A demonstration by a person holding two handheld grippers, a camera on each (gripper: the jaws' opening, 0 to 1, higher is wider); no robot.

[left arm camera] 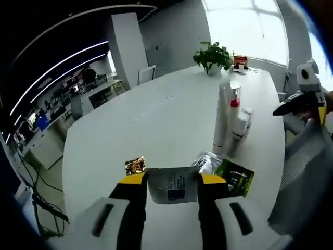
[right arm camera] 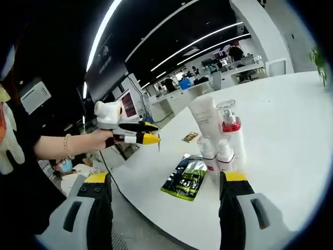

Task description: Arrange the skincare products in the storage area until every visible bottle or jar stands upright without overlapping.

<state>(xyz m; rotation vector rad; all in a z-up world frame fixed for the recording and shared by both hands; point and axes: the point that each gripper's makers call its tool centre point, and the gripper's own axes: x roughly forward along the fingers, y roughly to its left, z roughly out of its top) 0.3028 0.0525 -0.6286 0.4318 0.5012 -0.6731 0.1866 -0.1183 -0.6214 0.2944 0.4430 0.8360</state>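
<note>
The skincare bottles (right arm camera: 221, 138) stand upright together on the white worktop (left arm camera: 166, 114), a green sachet (right arm camera: 184, 177) lying flat just beside them. The left gripper (left arm camera: 173, 181) pinches a pale sachet (left arm camera: 171, 188) between its fingers; the right gripper (right arm camera: 169, 179) hangs wide and empty. Best set that sachet down well apart from the bottles, without nudging them.

bottles (right arm camera: 221, 138) upright together on table (right arm camera: 291, 130) | sachet (right arm camera: 184, 177) beside them
</note>
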